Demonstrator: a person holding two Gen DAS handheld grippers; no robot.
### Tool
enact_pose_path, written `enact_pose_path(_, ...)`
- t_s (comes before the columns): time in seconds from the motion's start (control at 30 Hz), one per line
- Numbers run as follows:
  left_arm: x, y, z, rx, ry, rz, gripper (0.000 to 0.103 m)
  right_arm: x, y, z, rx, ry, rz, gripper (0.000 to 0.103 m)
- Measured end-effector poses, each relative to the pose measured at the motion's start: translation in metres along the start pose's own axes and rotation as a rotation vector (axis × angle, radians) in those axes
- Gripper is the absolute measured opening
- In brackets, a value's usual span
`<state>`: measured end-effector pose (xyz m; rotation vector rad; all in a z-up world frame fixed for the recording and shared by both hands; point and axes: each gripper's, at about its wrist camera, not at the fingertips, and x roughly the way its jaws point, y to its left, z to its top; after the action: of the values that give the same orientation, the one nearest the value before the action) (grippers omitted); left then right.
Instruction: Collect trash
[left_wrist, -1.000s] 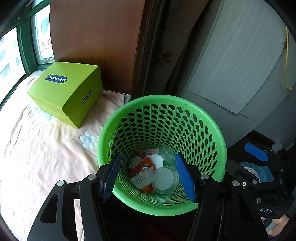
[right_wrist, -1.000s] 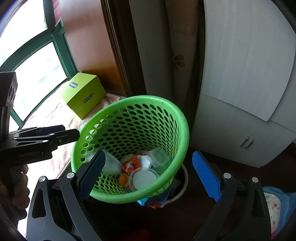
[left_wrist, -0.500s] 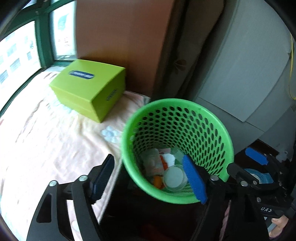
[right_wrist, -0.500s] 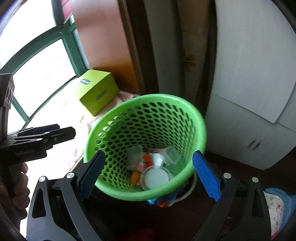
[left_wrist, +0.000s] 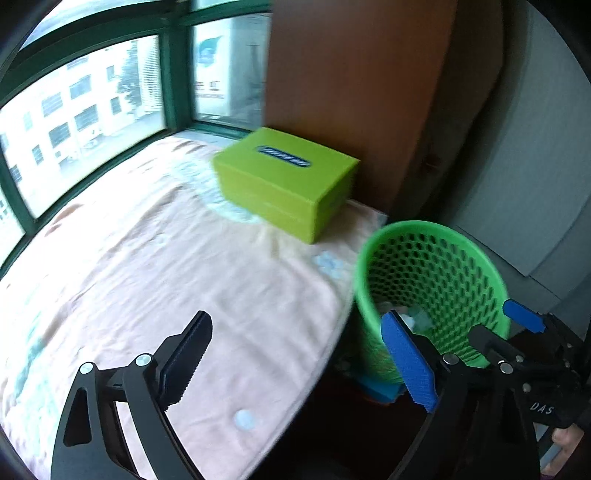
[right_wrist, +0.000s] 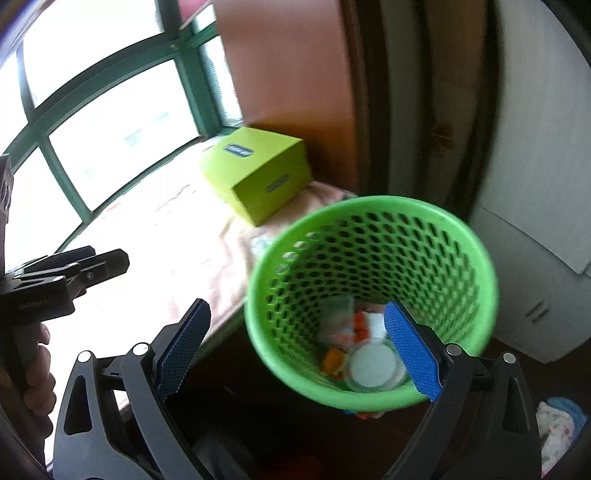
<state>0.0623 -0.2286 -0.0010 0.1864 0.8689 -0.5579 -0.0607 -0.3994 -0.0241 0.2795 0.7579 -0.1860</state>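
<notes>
One readable marking — "DAS" on the right gripper (left_wrist: 524, 325); box (left_wrist: 284, 181) label blurred.

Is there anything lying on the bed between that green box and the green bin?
Nothing but bedding. In the left wrist view, only the peach blanket with a pale flower print stretches from the green box to the green bin; no loose item shows there.

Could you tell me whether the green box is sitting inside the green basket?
No, the green box rests on the pink cloth beside the green basket, which holds only small trash pieces.
</notes>
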Motion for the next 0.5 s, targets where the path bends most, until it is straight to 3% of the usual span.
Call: enact_pose_path(0.5, -0.059, 0.099, -0.028, -0.165, -0.106, 0.201, 0.093, 0.011, 0.089, 0.015, -0.122, -0.013, 0.128, 0.094)
